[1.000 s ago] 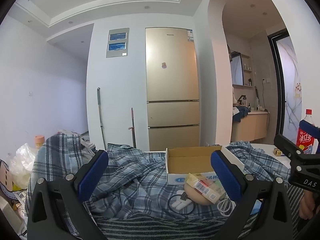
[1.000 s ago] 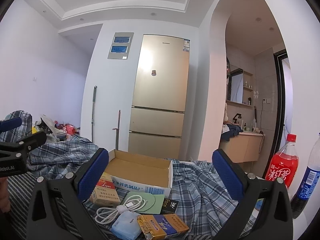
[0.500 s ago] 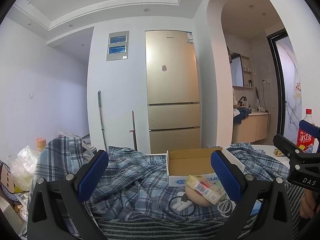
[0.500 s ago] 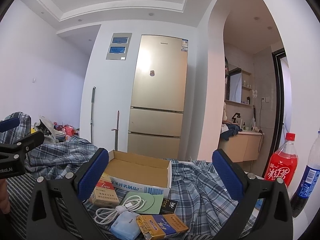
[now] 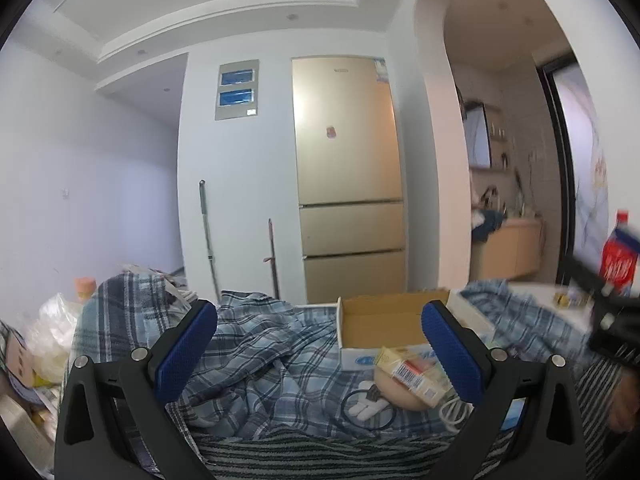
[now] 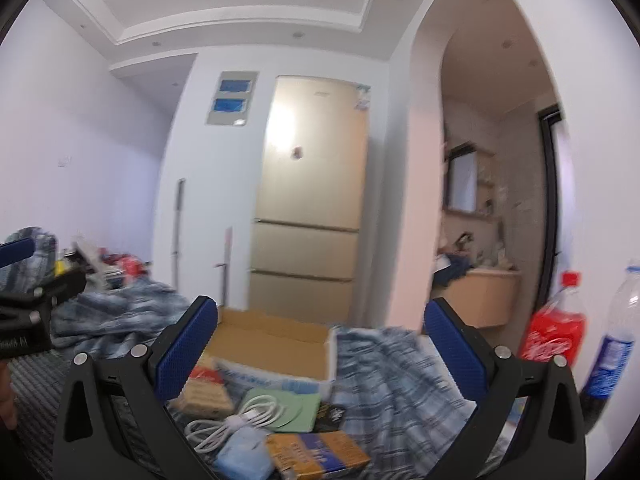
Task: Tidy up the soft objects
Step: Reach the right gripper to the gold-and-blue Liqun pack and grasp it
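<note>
A crumpled blue plaid cloth (image 5: 256, 364) lies over the table in front of my left gripper (image 5: 318, 354), which is open and empty above it. The cloth also shows in the right wrist view (image 6: 384, 368), right of an open cardboard box (image 6: 272, 348). My right gripper (image 6: 320, 356) is open and empty above the box and small items. The box also shows in the left wrist view (image 5: 384, 320).
In front of the box lie a white cable (image 6: 236, 420), a green pad (image 6: 288, 408), a blue tissue pack (image 6: 244, 456), cigarette packs (image 6: 316, 454) and a black cable (image 5: 368, 412). A red bottle (image 6: 560, 328) and a blue-label bottle (image 6: 612, 344) stand at right. Bags (image 5: 44, 336) pile at left.
Both views have shifted slightly and turned blurry; the right gripper moves, seen smeared at the left wrist view's right edge. Both stay open and empty.
</note>
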Available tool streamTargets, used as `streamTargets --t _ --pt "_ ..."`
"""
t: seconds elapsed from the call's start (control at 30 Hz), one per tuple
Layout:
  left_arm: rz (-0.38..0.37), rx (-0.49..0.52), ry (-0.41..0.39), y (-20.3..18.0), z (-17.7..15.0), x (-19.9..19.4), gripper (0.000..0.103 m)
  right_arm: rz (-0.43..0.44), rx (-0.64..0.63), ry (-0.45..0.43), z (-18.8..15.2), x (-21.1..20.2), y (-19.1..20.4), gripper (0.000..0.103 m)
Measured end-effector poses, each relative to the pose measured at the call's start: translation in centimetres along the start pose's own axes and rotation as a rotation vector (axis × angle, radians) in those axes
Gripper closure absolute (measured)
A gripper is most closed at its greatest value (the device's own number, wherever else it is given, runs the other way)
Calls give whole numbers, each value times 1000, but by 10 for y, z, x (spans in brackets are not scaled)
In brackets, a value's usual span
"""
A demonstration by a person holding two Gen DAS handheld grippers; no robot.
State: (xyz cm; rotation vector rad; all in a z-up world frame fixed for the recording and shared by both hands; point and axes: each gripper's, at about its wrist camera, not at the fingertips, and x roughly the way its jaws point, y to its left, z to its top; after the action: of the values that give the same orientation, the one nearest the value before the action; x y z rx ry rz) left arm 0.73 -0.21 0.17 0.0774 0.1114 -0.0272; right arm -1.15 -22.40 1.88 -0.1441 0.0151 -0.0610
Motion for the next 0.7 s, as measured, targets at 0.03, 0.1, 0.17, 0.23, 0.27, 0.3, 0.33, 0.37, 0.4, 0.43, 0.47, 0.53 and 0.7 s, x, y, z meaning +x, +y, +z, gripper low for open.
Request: streamTargets --t 0.03,0.1,0.17,0.23,0.27,0.3,0.33,0.37,0.4,0.43,0.47,0.53,0.7 --pt "-3 15 8 -4 2 1 0 -20 -16 -21 5 -5 2 0" --pt "-7 21 11 -6 9 -2 0 -9 -38 -19 18 -9 4 0" --pt "6 23 -3 -7 20 -7 0 0 -31 -7 32 -11 1 0" --pt "19 34 -52 -9 37 -20 0 -3 14 8 48 -13 -9 0" --pt "29 36 -72 -10 43 -25 0 2 29 20 54 -12 -13 0" --pt "37 33 -98 -10 52 -32 0 8 49 33 61 -11 -18 0" --pt "38 28 -109 -10 60 -36 0 11 72 41 69 -9 -24 0" --pt "36 20 -116 -9 68 -38 0 10 92 45 75 -7 -29 0" --pt "32 8 -119 -8 76 -40 0 3 106 46 82 -5 -34 0" --pt "33 -3 -120 -7 83 -40 0 -2 114 45 87 -3 -37 0" --pt "35 -8 -121 -6 88 -40 0 -4 122 41 92 -1 -40 0" --pt "42 -14 -122 -6 97 -37 0 -10 138 42 102 5 -46 0" --pt "38 -46 -90 -2 102 -24 0 -17 168 39 101 16 -55 0"
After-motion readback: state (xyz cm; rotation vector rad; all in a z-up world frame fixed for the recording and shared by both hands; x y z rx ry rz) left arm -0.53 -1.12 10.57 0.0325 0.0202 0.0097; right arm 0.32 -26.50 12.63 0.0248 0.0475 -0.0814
